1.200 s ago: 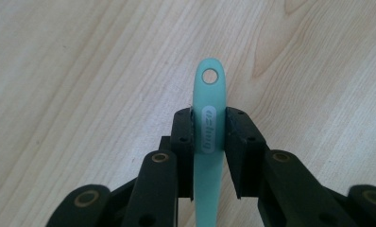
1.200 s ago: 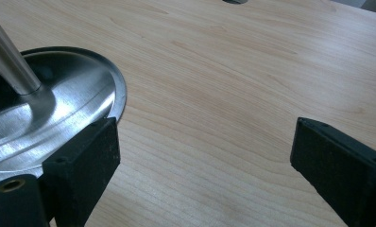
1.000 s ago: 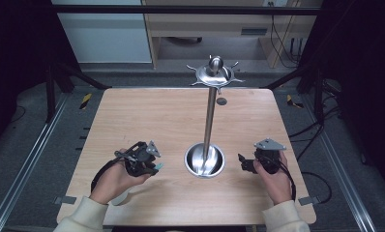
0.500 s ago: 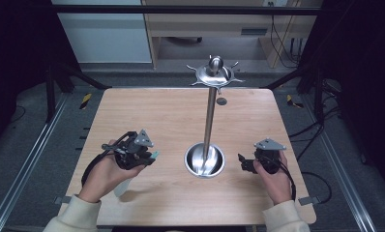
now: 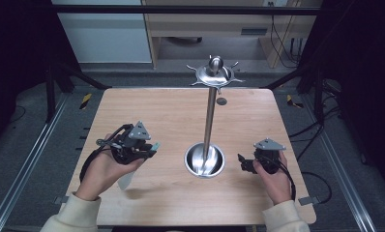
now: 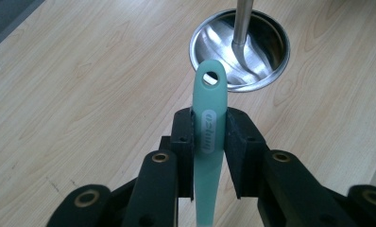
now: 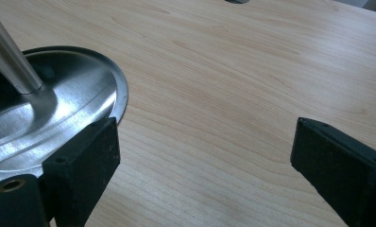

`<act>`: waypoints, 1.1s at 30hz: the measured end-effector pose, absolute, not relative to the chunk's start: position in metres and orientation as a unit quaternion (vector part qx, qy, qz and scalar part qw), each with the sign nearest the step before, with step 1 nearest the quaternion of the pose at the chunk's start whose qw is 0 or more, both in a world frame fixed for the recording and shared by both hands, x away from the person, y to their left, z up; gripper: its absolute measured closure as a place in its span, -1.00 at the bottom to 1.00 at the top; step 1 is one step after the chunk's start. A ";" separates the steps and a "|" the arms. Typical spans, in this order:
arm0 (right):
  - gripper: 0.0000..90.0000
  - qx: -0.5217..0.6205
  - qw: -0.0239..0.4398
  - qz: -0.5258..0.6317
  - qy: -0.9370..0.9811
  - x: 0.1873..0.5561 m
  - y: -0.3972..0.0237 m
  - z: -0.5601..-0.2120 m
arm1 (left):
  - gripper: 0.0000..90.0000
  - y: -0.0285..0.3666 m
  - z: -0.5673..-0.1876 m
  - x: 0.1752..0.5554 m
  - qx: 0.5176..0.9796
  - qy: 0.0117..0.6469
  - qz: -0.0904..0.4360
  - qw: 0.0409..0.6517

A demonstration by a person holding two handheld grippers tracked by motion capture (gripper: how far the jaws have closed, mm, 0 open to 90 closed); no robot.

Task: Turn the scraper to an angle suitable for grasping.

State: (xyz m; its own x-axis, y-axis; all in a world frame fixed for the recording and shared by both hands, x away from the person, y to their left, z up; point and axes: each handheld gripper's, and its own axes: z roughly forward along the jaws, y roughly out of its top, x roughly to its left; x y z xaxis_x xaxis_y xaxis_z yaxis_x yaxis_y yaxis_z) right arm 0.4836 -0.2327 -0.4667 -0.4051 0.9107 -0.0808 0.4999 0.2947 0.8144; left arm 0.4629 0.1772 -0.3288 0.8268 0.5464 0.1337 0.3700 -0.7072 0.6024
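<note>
Left tool [image 6: 209, 137] clamps teal utensil handle [image 6: 209, 118], hanging hole forward, near stand base [image 6: 240, 47]. Right tool [image 7: 205, 156] gapes empty. Judgement: lift hole toward rack hooks [image 5: 214, 75], keeping grip firm.

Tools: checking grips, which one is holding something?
The left tool, shut on the teal handle; the right tool is open with bare table between its jaws.

Lab / test rig, not a home. Wooden tabletop [image 5: 147, 111] sits in a black metal frame [image 5: 181, 8] with rails [image 5: 31, 159] on both sides, cables [image 5: 282, 43] loose on grey floor [image 5: 36, 96], hazard tape [image 5: 85, 100] there, desk [image 5: 205, 24] behind.
</note>
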 end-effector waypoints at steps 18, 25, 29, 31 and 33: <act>-0.80 0.468 0.280 0.367 0.753 0.483 -0.233 -0.466 | 0.64 0.179 -0.310 0.458 0.896 0.247 0.172 0.325; -0.80 0.468 0.280 0.368 0.753 0.483 -0.233 -0.466 | 0.64 0.177 -0.307 0.456 0.895 0.244 0.176 0.329; -0.80 0.470 0.280 0.368 0.752 0.483 -0.232 -0.466 | 0.64 0.177 -0.304 0.455 0.891 0.245 0.180 0.337; -0.80 0.469 0.280 0.367 0.752 0.483 -0.233 -0.466 | 0.64 0.177 -0.303 0.455 0.889 0.246 0.180 0.341; -0.80 0.470 0.279 0.369 0.752 0.483 -0.233 -0.466 | 0.64 0.177 -0.302 0.454 0.888 0.245 0.181 0.344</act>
State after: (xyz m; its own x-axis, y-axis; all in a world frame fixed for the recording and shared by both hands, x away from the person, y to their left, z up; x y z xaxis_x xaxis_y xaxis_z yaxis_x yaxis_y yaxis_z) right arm 0.4826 -0.2325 -0.4661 -0.4020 0.9127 -0.0736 0.5008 0.2864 0.8168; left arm 0.4543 0.1769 -0.3019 0.8139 0.5603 0.1537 0.3110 -0.6435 0.6994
